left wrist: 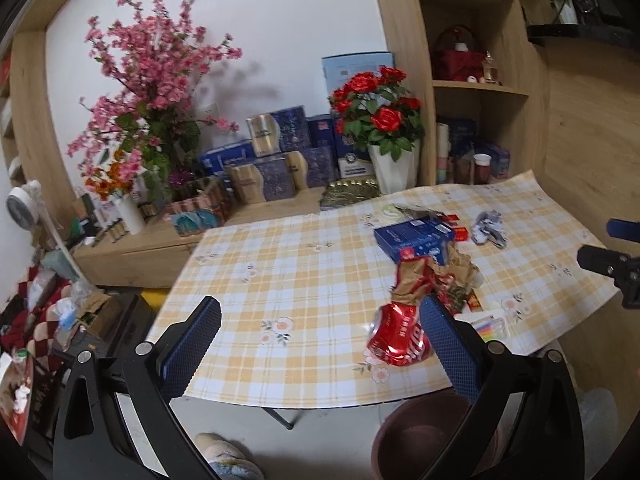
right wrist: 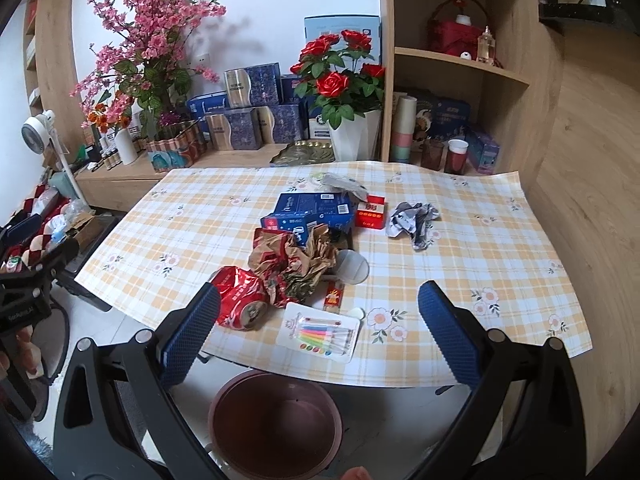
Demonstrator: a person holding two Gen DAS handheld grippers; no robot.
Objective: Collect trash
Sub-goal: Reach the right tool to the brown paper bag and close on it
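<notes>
1. The round brown bin (right wrist: pixel 276 420) sits on the floor under the table's near edge; as far as I can see there's nothing in it.
2. Left gripper (left wrist: pixel 320 344) and right gripper (right wrist: pixel 320 332) both have their blue textured pads spread wide, pinching nothing.
3. The trash is piled mid-table on the checked cloth (right wrist: pixel 460 264): crushed shiny red can (right wrist: pixel 240 300), crumpled brown paper (right wrist: pixel 296 260), flat blue box (right wrist: pixel 316 210), grey paper wad (right wrist: pixel 414 218).

A table under a yellow-and-white checked floral cloth (right wrist: pixel 460 248) carries a crushed red can (right wrist: pixel 240 300), crumpled brown paper (right wrist: pixel 296 260), a blue carton (right wrist: pixel 312 210), a grey paper wad (right wrist: pixel 414 218) and a white candle packet (right wrist: pixel 322 332).
</notes>
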